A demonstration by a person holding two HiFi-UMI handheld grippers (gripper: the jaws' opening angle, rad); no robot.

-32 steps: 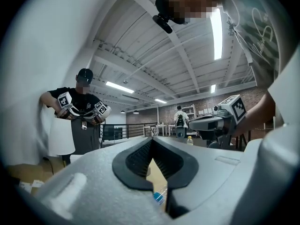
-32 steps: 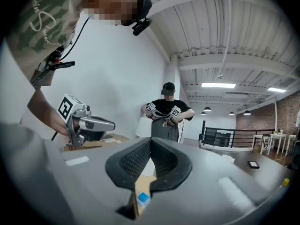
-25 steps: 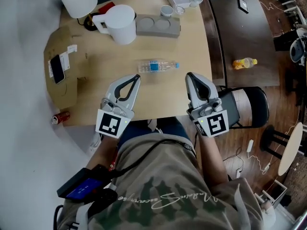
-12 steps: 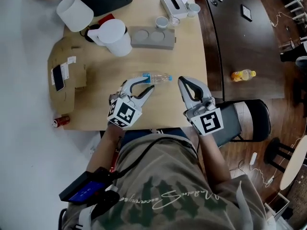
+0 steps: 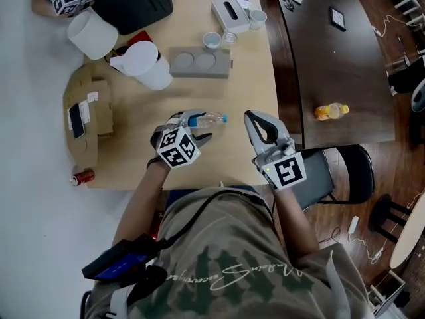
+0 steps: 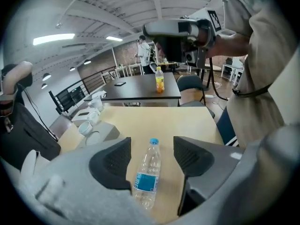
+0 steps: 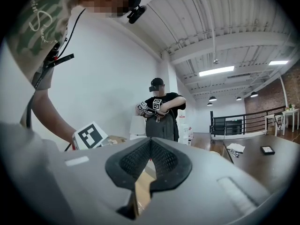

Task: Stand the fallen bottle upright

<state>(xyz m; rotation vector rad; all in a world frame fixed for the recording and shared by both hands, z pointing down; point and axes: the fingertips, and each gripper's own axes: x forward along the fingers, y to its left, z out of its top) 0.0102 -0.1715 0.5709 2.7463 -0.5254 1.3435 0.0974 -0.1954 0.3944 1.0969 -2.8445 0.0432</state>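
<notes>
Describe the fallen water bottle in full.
The water bottle is clear, ribbed plastic with a blue cap and a blue label round its middle. It lies on its side on the tan table, cap pointing away from the left gripper, whose opening jaws straddle its body without pressing on it.

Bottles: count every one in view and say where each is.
2. A clear water bottle lies on the light table between the left gripper's opening jaws; a yellow bottle sits on the dark table. Others may be hidden.
</notes>
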